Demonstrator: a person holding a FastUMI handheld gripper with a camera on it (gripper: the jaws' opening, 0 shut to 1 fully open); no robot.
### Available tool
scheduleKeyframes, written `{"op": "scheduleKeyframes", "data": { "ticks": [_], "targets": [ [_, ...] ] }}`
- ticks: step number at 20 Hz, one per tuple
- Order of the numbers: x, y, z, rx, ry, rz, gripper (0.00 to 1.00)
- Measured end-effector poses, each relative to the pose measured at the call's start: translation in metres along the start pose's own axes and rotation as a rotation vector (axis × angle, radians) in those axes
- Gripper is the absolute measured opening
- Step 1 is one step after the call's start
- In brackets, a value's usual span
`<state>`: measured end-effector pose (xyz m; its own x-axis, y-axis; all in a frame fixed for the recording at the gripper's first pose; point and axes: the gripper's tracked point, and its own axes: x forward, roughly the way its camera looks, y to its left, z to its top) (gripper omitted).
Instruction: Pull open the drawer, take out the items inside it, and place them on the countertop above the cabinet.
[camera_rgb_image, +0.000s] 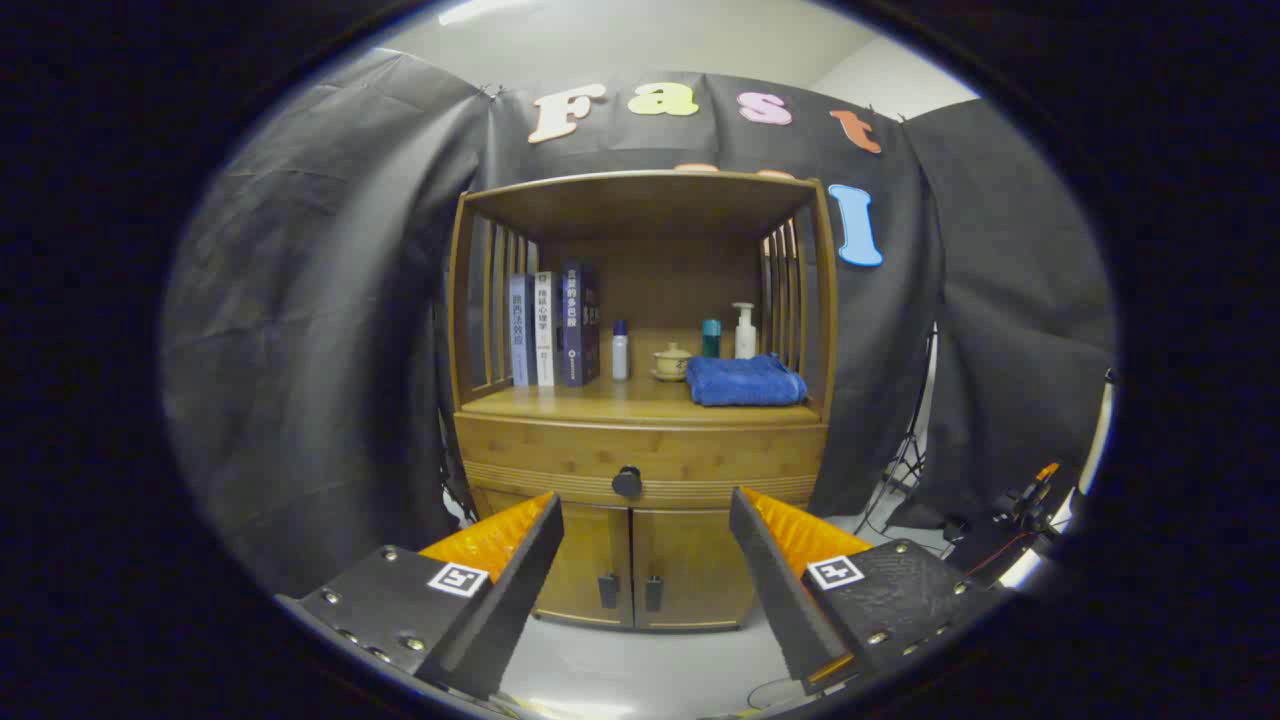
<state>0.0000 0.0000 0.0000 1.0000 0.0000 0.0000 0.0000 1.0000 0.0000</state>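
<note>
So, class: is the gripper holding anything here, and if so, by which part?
Nothing is held. The gripper is open, fingers apart, with the closed drawer's knob beyond them, untouched.

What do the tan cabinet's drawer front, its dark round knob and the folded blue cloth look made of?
Drawer front: probably bamboo or light wood, varnished, showing grain and sheen. Knob: dark, smooth, metal or plastic, unclear. Blue cloth: soft plush towel fabric. The open gripper sits short of the knob.

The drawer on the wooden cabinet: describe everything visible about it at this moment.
The drawer is a wide, light wood front with grooved banding along its lower edge and one dark round knob at its centre. It is shut, flush with the cabinet, below the countertop and above two closed doors. Nothing touches it; the gripper hangs short of the knob, jaws open.
</note>
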Motion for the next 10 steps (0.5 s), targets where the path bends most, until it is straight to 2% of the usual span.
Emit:
{"op": "scheduleKeyframes", "data": {
  "ticks": [6, 10],
  "targets": [
    [0.008, 0.022, 0.003, -0.008, -0.004, 0.01, 1.0],
    [0.02, 0.05, -0.003, -0.02, 0.001, 0.046, 1.0]
  ]
}}
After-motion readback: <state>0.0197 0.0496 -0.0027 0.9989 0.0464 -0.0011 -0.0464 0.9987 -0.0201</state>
